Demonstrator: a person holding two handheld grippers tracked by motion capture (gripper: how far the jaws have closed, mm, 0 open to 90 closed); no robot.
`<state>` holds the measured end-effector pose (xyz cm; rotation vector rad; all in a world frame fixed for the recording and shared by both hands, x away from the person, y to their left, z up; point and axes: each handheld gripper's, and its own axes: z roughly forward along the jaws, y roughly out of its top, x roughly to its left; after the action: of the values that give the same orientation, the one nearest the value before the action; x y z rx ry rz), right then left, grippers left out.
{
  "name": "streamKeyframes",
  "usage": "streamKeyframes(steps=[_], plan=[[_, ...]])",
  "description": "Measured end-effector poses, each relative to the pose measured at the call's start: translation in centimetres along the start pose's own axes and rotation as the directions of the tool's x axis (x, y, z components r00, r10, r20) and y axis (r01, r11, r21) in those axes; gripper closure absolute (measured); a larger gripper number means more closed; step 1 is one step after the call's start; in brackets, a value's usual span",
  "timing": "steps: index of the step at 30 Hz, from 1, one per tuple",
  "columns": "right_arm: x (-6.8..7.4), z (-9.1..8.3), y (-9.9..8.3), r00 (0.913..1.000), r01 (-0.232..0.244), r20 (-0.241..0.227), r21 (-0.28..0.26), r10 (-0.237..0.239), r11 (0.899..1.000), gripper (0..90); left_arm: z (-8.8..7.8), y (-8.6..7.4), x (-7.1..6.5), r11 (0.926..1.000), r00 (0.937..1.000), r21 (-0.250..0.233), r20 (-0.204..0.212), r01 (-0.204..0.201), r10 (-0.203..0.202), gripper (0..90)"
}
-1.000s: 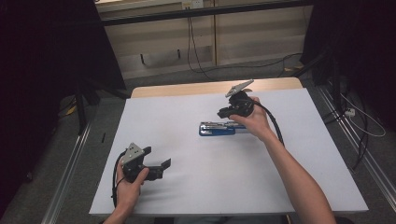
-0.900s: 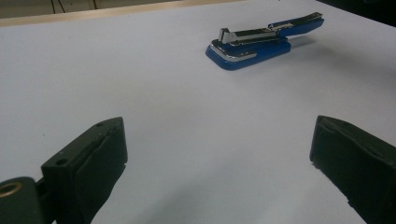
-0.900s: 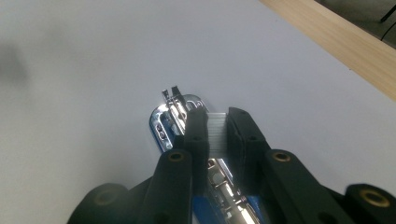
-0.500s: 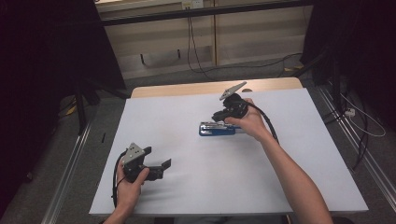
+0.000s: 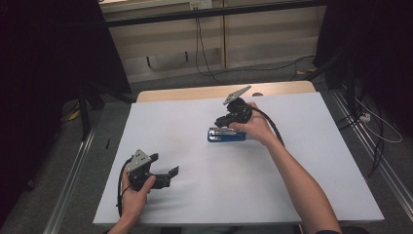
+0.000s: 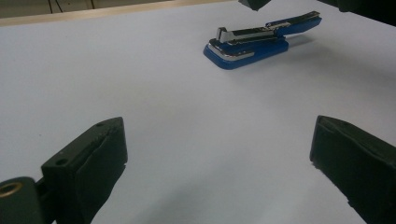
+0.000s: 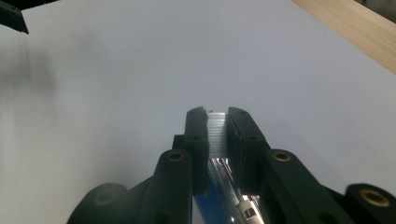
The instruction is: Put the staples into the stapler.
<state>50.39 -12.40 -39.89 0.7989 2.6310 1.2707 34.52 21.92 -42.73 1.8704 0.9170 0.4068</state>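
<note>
Blue stapler (image 5: 226, 135) with chrome magazine, lying flat on the white surface (image 5: 195, 204) right of centre, its top arm raised open. A strip of staples (image 7: 216, 131), apparently, sits above its open magazine channel.

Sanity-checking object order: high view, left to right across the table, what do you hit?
left gripper → blue stapler → right gripper, overlapping the stapler's top, gripping a strip of staples.
</note>
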Motion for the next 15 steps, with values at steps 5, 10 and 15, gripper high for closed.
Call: streamKeyframes(steps=[5,10,15], plan=[[0.0,0.5,0.1,0.9999,0.012,-0.006,-0.006,-0.012,1.000,79.1,0.0,0.0,0.0,1.0000,1.0000,-0.001,0.001,0.001,-0.001,4.1],[-0.2,0.9,0.1,0.9999,0.012,-0.005,-0.008,-0.012,1.000,79.1,-0.1,0.0,0.0,1.0000,1.0000,0.001,0.003,-0.006,0.006,4.2],[-0.5,1.2,0.0,0.9998,0.022,0.002,-0.002,-0.022,1.000,79.1,0.0,0.0,0.0,1.0000,1.0000,0.000,0.002,0.000,0.000,4.2]])
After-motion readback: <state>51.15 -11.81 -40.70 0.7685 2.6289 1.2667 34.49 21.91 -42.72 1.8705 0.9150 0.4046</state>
